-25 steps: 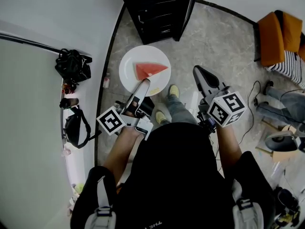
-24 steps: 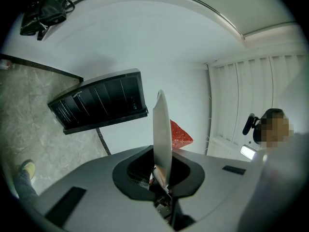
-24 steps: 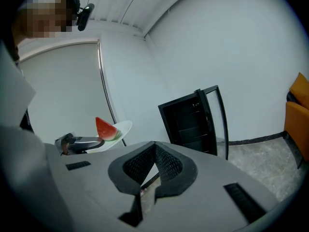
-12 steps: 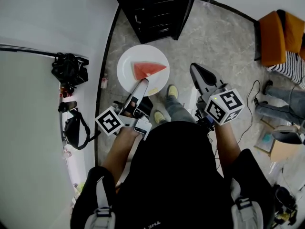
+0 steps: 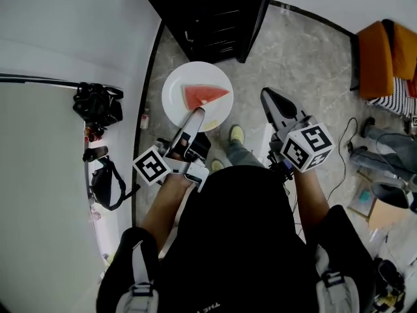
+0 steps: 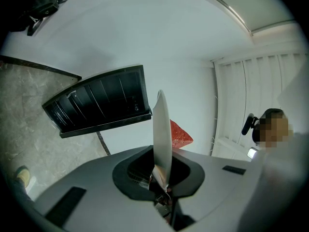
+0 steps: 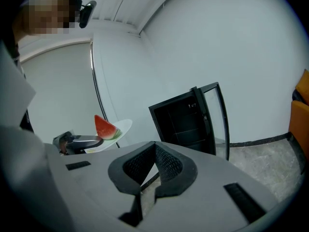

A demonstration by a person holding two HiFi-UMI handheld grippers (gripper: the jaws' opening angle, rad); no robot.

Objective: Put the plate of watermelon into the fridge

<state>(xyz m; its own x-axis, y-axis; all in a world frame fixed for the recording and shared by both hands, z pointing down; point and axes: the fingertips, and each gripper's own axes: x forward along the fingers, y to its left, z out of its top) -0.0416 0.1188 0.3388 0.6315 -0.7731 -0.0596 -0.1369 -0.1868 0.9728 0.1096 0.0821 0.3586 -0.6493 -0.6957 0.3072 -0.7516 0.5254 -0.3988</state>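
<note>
My left gripper (image 5: 197, 113) clamped the rim of the plate (image 5: 177, 83), with the watermelon (image 5: 203, 95) on it, just before the open fridge (image 5: 212, 15). My right gripper (image 5: 267, 95) was closed and empty.

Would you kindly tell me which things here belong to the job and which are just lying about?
Job in hand:
plate
watermelon slice
black fridge, door open
left tool, shut on the plate's rim

Lying about:
black bags by the wall
orange chair
</note>
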